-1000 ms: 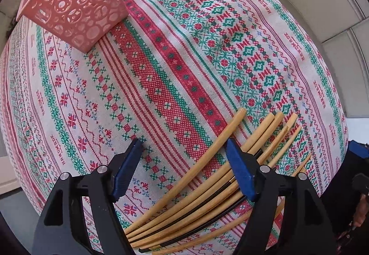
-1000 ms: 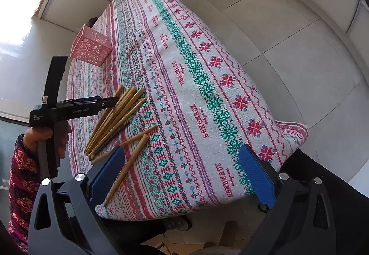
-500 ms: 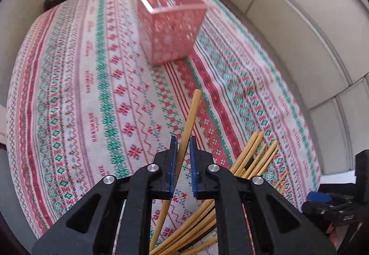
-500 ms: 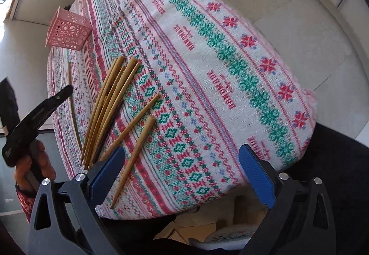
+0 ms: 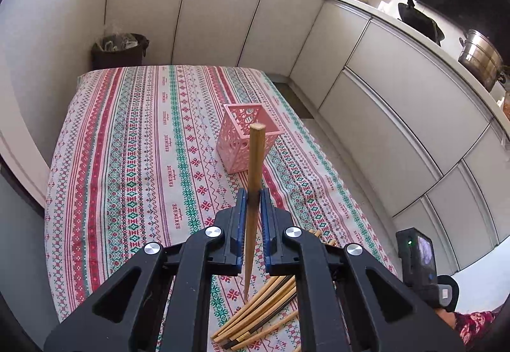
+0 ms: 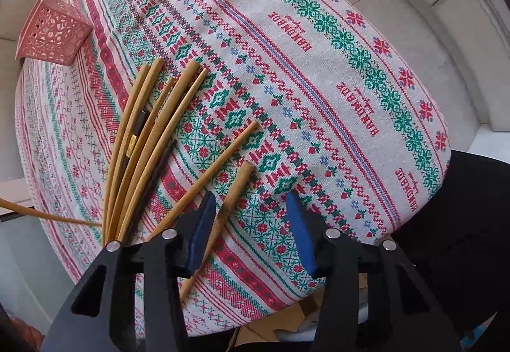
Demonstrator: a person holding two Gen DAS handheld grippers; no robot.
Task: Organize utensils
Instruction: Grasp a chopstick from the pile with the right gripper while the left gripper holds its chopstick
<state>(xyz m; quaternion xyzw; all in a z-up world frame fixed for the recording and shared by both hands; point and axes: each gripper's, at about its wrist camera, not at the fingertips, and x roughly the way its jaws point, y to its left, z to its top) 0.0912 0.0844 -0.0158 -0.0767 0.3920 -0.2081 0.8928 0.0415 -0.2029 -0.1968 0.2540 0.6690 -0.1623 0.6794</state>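
My left gripper [image 5: 253, 197] is shut on one bamboo chopstick [image 5: 255, 161] and holds it lifted above the tablecloth, its thick end pointing toward the pink perforated basket [image 5: 237, 151] standing ahead mid-table. Several more chopsticks [image 5: 261, 317] lie fanned on the cloth below it. In the right wrist view my right gripper [image 6: 251, 224] is open just above the cloth, with a loose chopstick [image 6: 234, 192] lying by its left finger. The main chopstick pile [image 6: 149, 135] lies to its left, and the pink basket [image 6: 52, 33] stands far left.
The table is covered by a patterned red, green and white cloth [image 5: 134, 145]. White cabinets [image 5: 382, 90] run behind and to the right. A black bin [image 5: 119, 51] stands beyond the far table edge. Pots sit on the counter [image 5: 479, 59].
My left gripper closed on one chopstick, lifted it from the pile and turned up to face the basket. My right gripper moved down and closer to the loose chopsticks.
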